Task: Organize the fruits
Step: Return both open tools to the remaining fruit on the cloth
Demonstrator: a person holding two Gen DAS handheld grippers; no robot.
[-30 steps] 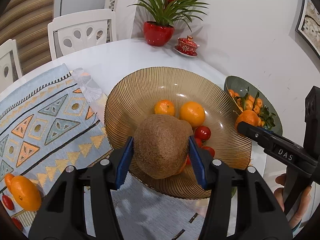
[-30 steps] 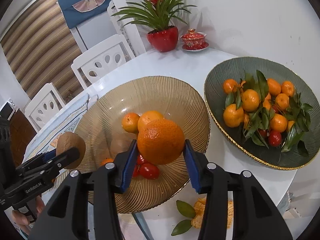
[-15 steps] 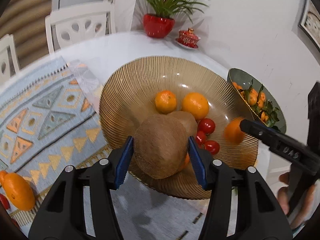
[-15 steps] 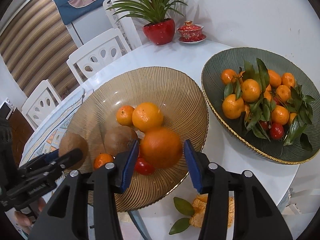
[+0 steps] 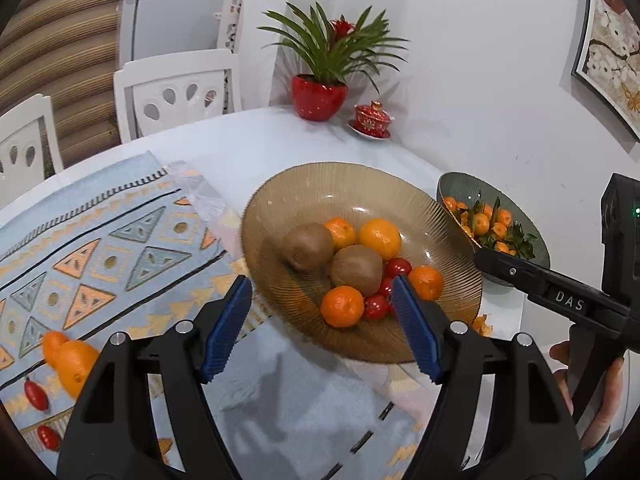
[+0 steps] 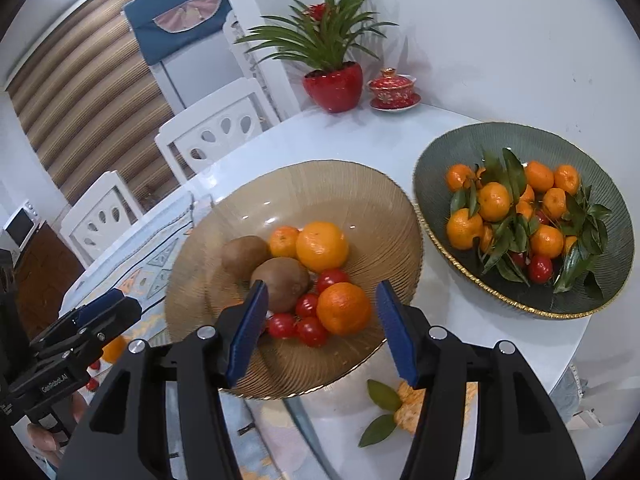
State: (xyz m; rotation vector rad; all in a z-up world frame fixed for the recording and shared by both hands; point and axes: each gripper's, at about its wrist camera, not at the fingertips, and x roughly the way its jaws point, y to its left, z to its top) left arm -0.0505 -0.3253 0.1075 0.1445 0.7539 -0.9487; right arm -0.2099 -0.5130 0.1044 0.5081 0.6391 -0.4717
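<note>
Both tongs stand wide apart and hold nothing. The left tongs [image 5: 322, 326] hover over the near left rim of the amber bowl [image 5: 352, 184], blue pads clear of the glass and of every fruit. The right tongs [image 6: 318, 330] hang over the bowl's near right rim, also touching nothing.

The amber bowl is ribbed glass and sits on the white surface [image 6: 360, 136], its left edge over a patterned mat [image 5: 100, 248]. Fruit is heaped at its bottom: two brown, fuzzy kiwis [image 5: 307, 246] side by side, a large orange [image 5: 380, 239] and a small mandarin [image 5: 340, 233] behind them, several red cherry tomatoes [image 6: 307, 306] in front, and two more oranges near the front. One orange [image 5: 343, 306] shows between the left tongs' pads, lower in the bowl; the other [image 6: 343, 308] shows between the right tongs' pads, likewise resting in the bowl and not gripped.

To the right, just beside the amber bowl, a green bowl [image 6: 440, 168] holds leafy mandarins and a few tomatoes. On the mat, well left of the left tongs, lie one orange fruit [image 5: 72, 362] and two small red tomatoes [image 5: 37, 394]. A bit of peel with leaves [image 6: 408, 404] lies on the surface near the right tongs.
</note>
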